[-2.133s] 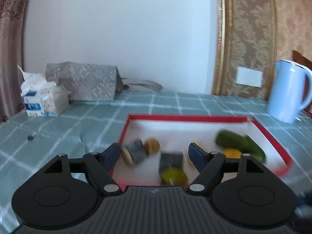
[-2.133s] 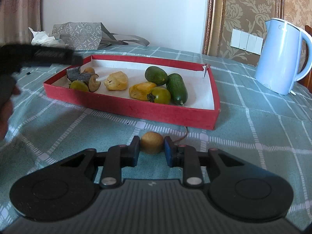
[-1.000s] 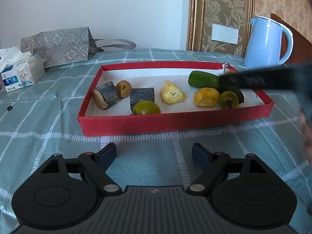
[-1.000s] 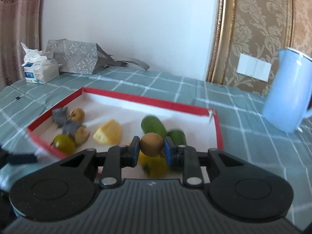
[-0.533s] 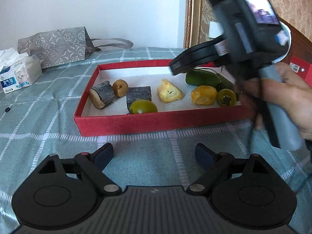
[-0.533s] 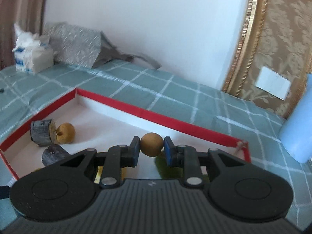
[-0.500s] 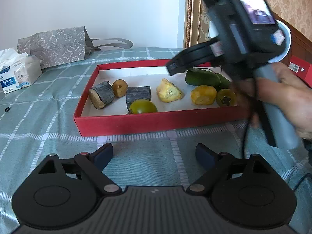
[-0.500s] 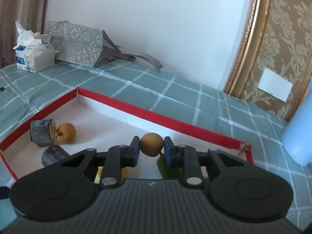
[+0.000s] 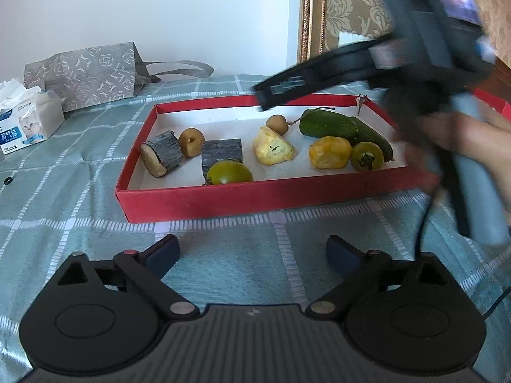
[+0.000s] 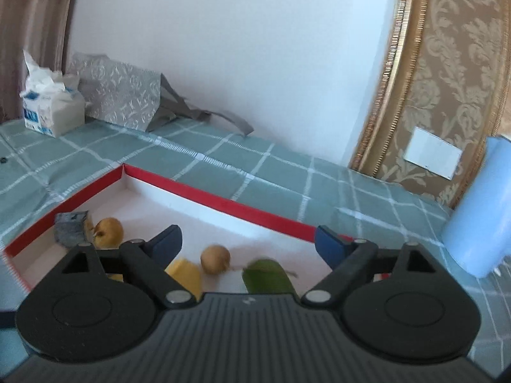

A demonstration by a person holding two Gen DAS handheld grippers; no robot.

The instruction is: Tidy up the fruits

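Observation:
A red tray (image 9: 223,196) with a white floor lies on the checked tablecloth. It holds two dark sugarcane pieces (image 9: 161,156), a brown round fruit (image 9: 191,138), green round fruits (image 9: 229,172), yellow pieces (image 9: 272,147) and green cucumbers (image 9: 327,123). A small brown round fruit (image 9: 277,124) (image 10: 215,258) lies on the tray floor near the cucumbers. My right gripper (image 10: 247,242) is open and empty above the tray; it shows blurred in the left wrist view (image 9: 281,94). My left gripper (image 9: 252,252) is open and empty over the cloth in front of the tray.
A tissue box (image 9: 24,126) and a grey patterned bag (image 9: 86,75) stand at the back left. A light blue kettle (image 10: 479,217) stands to the right of the tray. The person's hand (image 9: 463,150) holds the right gripper at the right.
My right gripper has opened and let go of the small brown fruit, which now lies in the tray. It has lifted slightly. My left gripper has not moved.

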